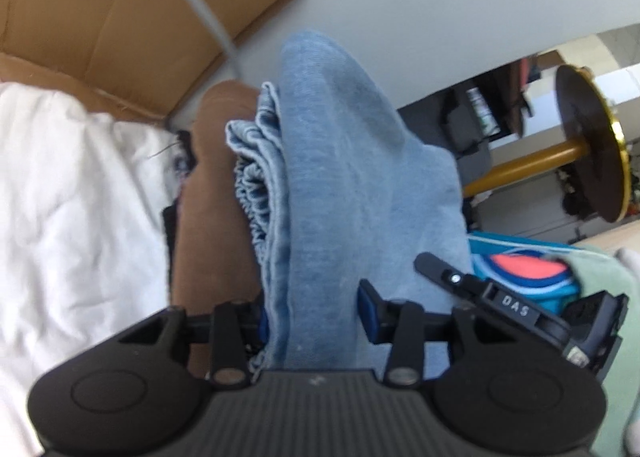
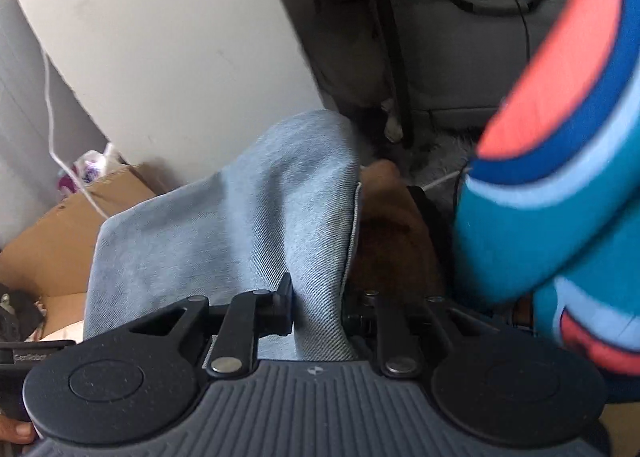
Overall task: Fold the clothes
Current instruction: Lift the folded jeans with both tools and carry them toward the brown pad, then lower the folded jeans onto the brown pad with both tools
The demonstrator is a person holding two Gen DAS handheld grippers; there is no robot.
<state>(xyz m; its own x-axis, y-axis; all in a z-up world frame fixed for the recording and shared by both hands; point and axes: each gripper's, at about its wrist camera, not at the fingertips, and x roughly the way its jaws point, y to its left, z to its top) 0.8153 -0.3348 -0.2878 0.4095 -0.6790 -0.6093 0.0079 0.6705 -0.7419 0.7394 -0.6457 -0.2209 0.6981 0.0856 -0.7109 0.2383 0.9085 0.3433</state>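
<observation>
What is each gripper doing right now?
Left gripper: closed on the blue denim garment.
Right gripper: closed on the same garment.

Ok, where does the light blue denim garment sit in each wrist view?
Left wrist: light blue denim garment fills the centre, running up from between the left claw pads.
Right wrist: centre-left, clamped in the right claw.
Shared landmark: the brown cardboard box, left of the denim in both.

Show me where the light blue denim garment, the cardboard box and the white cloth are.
light blue denim garment (image 1: pixel 340 185): left wrist view, on its broad folded face.
cardboard box (image 1: pixel 120 17): left wrist view, on a flap.
white cloth (image 1: pixel 72 197): left wrist view, on its crumpled middle.
</observation>
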